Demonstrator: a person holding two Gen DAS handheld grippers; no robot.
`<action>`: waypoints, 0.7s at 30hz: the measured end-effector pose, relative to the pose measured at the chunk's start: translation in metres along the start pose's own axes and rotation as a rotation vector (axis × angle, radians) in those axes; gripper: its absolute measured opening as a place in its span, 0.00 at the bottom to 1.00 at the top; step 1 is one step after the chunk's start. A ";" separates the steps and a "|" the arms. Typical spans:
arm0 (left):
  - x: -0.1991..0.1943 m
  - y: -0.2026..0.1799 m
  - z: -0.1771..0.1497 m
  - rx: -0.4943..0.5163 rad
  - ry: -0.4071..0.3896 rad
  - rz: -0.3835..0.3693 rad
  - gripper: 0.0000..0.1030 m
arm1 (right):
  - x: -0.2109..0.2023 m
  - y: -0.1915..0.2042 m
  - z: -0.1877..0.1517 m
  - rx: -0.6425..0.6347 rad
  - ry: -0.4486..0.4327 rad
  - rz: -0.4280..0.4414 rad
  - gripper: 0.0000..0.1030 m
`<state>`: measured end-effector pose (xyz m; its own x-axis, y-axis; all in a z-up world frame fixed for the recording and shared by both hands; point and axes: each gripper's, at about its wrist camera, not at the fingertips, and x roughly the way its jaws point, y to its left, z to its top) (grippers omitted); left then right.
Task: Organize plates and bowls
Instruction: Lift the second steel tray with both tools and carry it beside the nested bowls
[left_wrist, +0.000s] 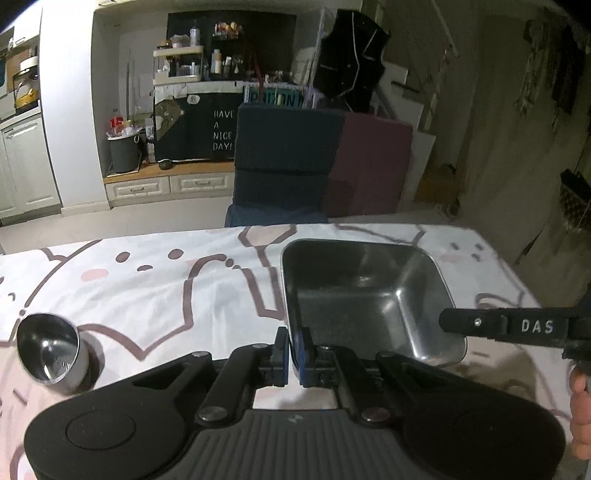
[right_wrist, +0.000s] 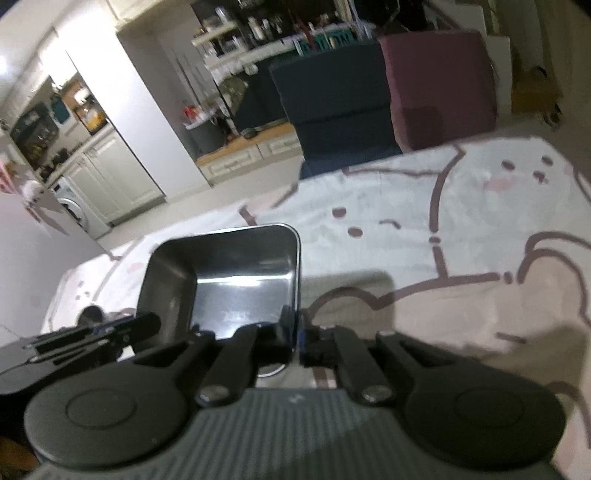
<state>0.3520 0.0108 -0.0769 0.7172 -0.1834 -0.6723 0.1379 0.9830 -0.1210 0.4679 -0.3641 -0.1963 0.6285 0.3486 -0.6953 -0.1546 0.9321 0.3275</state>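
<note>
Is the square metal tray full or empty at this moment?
Empty. The left wrist view shows the square metal tray with its bare dark bottom and shiny walls, and the right wrist view shows the same; nothing lies inside.

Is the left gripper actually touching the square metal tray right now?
Touching. In the left wrist view the left gripper is shut on the near-left rim of the square metal tray, with a pad on each side of the wall.
</note>
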 end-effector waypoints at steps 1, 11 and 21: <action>-0.008 -0.005 -0.002 -0.002 -0.009 -0.006 0.05 | -0.012 -0.001 -0.001 -0.006 -0.012 0.009 0.03; -0.076 -0.056 -0.026 0.004 -0.075 -0.050 0.04 | -0.109 -0.020 -0.029 -0.080 -0.088 0.051 0.04; -0.086 -0.100 -0.070 0.045 -0.015 -0.138 0.05 | -0.163 -0.055 -0.077 -0.108 -0.084 -0.004 0.04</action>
<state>0.2288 -0.0708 -0.0577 0.6993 -0.3172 -0.6406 0.2660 0.9473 -0.1788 0.3153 -0.4640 -0.1504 0.6899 0.3393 -0.6394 -0.2303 0.9403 0.2505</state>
